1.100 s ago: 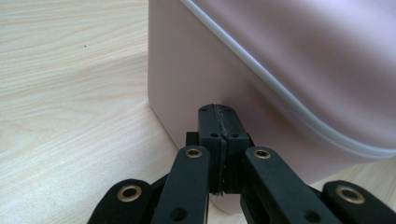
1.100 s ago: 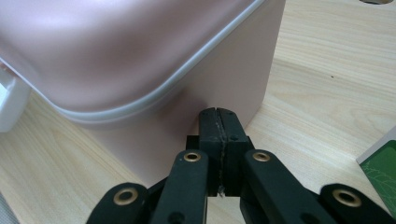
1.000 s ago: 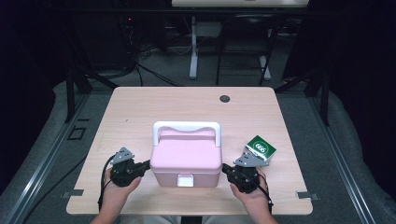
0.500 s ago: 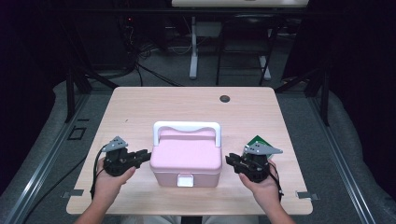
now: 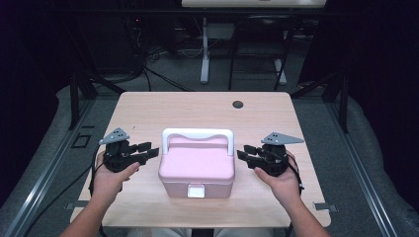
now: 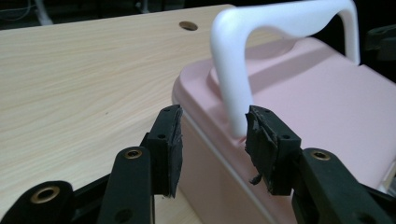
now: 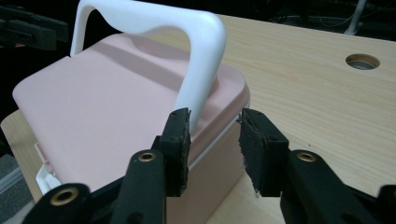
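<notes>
A pale wood-grain table (image 5: 148,106) with rounded corners stands on grey floor (image 5: 356,148), and behind its far edge the room falls dark, with black frame legs, loose cables and a white stand (image 5: 204,54) (its base spreads on the floor just beyond the far edge). A round cable hole (image 5: 238,104) sits near the far edge, right of its middle.

The pink box (image 5: 197,168) stands toward the near edge, about midway between the left and right edges, its lid down, a small white latch (image 5: 196,190) on the side facing the near edge and its white handle (image 5: 197,133) raised upright.

The left gripper (image 5: 148,149), in a hand near the left edge, points at the box's left side. Its jaws have just been opening and stand released, clear of the box; in the left gripper view the box's corner and one leg of the handle show between the pads (image 6: 170,140), untouched.

The right gripper (image 5: 247,154), in a hand near the right edge, points at the box's right side. Its jaws too have just been opening and are released, apart from the box, whose corner shows between the pads (image 7: 180,140) in the right gripper view.
</notes>
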Motion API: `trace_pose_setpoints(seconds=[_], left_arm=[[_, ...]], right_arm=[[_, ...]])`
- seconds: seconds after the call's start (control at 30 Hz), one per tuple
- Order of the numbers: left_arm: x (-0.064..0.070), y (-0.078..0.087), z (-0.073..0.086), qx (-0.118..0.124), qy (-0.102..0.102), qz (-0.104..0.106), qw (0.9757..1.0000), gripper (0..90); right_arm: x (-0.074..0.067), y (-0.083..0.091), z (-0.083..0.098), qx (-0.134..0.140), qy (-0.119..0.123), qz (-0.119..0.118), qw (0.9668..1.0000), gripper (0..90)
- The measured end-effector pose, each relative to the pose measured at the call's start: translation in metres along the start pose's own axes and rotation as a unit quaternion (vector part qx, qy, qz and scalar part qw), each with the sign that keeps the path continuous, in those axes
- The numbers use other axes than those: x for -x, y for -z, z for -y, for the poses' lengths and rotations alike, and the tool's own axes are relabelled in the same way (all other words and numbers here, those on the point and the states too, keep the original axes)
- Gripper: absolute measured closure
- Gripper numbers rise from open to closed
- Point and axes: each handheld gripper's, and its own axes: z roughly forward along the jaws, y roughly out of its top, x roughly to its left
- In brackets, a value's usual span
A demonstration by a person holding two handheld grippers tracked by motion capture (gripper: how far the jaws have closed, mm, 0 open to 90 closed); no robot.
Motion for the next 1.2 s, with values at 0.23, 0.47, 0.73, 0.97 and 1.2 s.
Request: trace_pose_setpoints(seconds=[0.23,0.47,0.73,0.97,1.2], left_arm=[[0.002,-0.013,-0.004,-0.004,-0.009,0.019,0.9998,55.7],[0.005,-0.025,-0.004,-0.011,-0.008,0.035,0.9993,59.9],[0.009,-0.024,0.0,0.001,-0.018,0.026,0.9995,68.5],[0.016,-0.02,0.001,-0.001,-0.042,0.015,0.999,73.2],[0.018,-0.019,0.002,-0.001,-0.041,0.016,0.999,73.4]], right_arm=[[-0.007,-0.01,-0.004,0.007,0.005,-0.018,0.9998,57.6],[-0.006,-0.023,-0.005,0.003,-0.002,-0.03,0.9995,57.4],[-0.007,-0.026,0.0,0.016,-0.002,-0.034,0.9993,68.8],[-0.014,-0.021,0.004,0.027,0.038,-0.023,0.9987,73.8],[-0.016,-0.02,0.005,0.027,0.033,-0.022,0.9989,74.0]])
